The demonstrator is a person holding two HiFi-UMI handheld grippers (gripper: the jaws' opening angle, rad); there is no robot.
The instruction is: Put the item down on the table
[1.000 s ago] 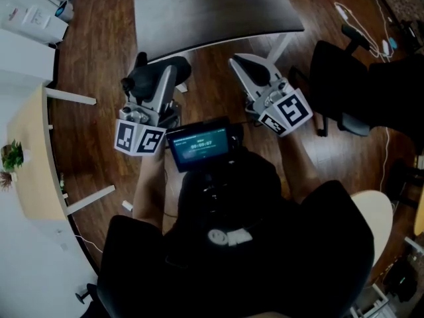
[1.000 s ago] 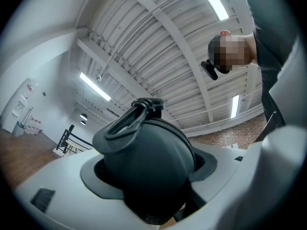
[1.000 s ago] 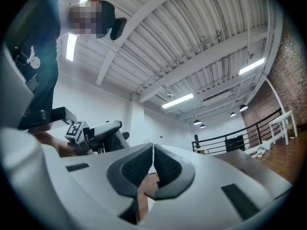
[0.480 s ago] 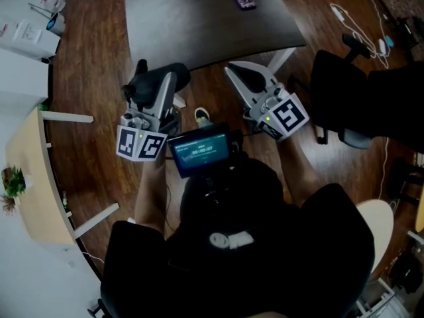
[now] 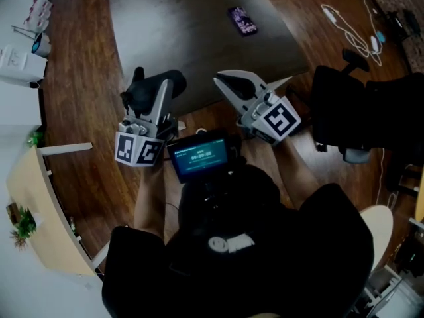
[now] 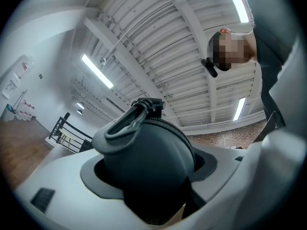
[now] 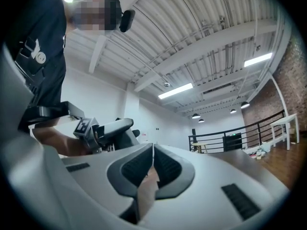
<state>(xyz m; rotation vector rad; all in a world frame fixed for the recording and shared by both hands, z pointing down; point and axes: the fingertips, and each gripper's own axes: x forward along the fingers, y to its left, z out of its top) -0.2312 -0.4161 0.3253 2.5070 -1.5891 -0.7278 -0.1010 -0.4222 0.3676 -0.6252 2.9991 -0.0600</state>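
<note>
A black round zippered case (image 6: 144,152) with a pull loop on top sits between the wide-set jaws of my left gripper (image 6: 146,181), which grip it. In the head view the left gripper (image 5: 151,93) holds the case (image 5: 158,85) at the near edge of the dark table (image 5: 179,32). My right gripper (image 5: 224,81) hovers to its right, over the same edge. Its jaws (image 7: 153,159) are shut with nothing between them. Both gripper views look up at the ceiling.
A phone (image 5: 242,20) lies on the dark table, further back. A black office chair (image 5: 358,111) stands at the right, with a white cable (image 5: 351,32) on the wood floor beyond it. A light wooden table (image 5: 33,197) with a small plant (image 5: 23,224) is at the left.
Both grippers have moved forward to the dark table's near edge, and more of the table and the phone shows. The left still holds the case; the right stays shut.
</note>
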